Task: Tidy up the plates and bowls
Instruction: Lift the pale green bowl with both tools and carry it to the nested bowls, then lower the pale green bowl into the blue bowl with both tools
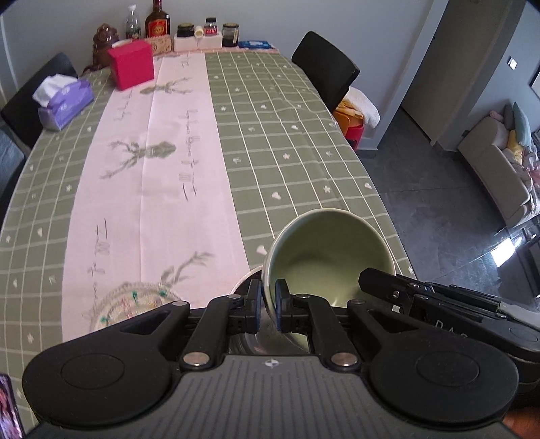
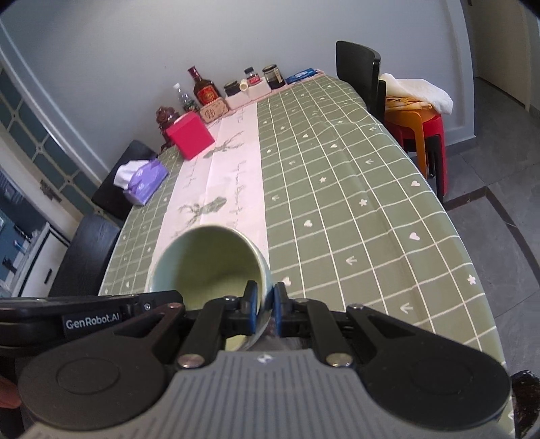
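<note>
We hold one green bowl (image 1: 329, 250) between us, lifted clear of the table (image 1: 287, 135) and tilted so its mouth faces the cameras; it is empty. Our left gripper (image 1: 268, 302) pinches the bowl's wall at its 7 o'clock rim, one pad inside and one outside. Our right gripper (image 2: 264, 305) pinches the same bowl (image 2: 209, 260) at its 5 o'clock rim in the same way.

In the left view, a pale rim edge (image 1: 241, 280) peeks out at the bowl's 8 o'clock, mostly hidden, so we cannot tell what it belongs to. A woven mat (image 1: 135, 300) lies on the table at 9 o'clock from the gripper. Far off at 11 o'clock stand a red box (image 1: 131, 66) and a tissue pack (image 1: 64, 99) with tissue sticking out, and jars (image 1: 207, 32) line the far edge.
</note>
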`<state>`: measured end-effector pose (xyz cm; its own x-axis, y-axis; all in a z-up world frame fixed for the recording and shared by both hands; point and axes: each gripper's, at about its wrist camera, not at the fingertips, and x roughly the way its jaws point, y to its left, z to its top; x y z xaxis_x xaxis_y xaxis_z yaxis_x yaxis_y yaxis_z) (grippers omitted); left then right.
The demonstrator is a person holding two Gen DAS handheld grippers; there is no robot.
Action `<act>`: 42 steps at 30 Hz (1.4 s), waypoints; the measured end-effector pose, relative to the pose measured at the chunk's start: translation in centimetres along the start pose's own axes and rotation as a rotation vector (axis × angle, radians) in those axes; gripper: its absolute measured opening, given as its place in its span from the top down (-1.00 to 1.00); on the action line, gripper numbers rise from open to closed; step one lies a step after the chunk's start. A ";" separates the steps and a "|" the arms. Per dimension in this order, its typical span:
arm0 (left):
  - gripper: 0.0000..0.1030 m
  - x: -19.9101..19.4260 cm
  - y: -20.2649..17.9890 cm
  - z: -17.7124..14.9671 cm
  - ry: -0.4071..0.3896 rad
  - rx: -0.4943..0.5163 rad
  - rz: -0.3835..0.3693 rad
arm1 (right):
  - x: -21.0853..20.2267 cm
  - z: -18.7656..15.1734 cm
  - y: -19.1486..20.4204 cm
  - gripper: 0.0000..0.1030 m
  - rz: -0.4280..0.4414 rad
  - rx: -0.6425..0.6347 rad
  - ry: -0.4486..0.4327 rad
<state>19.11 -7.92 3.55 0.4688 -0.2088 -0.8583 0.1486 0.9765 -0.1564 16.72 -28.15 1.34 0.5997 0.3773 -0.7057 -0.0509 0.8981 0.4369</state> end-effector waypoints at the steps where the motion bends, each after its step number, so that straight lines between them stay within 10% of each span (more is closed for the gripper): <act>1: 0.84 0.1 0.1 -0.3 0.008 -0.005 -0.005 | -0.1 -0.2 0.1 0.86 -0.005 -0.006 0.010; 42: 0.79 7.5 1.2 -2.0 0.239 -0.024 0.075 | 7.6 -1.8 0.5 0.89 -0.145 -0.132 0.251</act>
<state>21.08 -8.17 -4.03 0.2586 -0.1195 -0.9586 0.0993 0.9904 -0.0966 19.84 -24.45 -4.86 0.3935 0.2722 -0.8781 -0.0918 0.9620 0.2570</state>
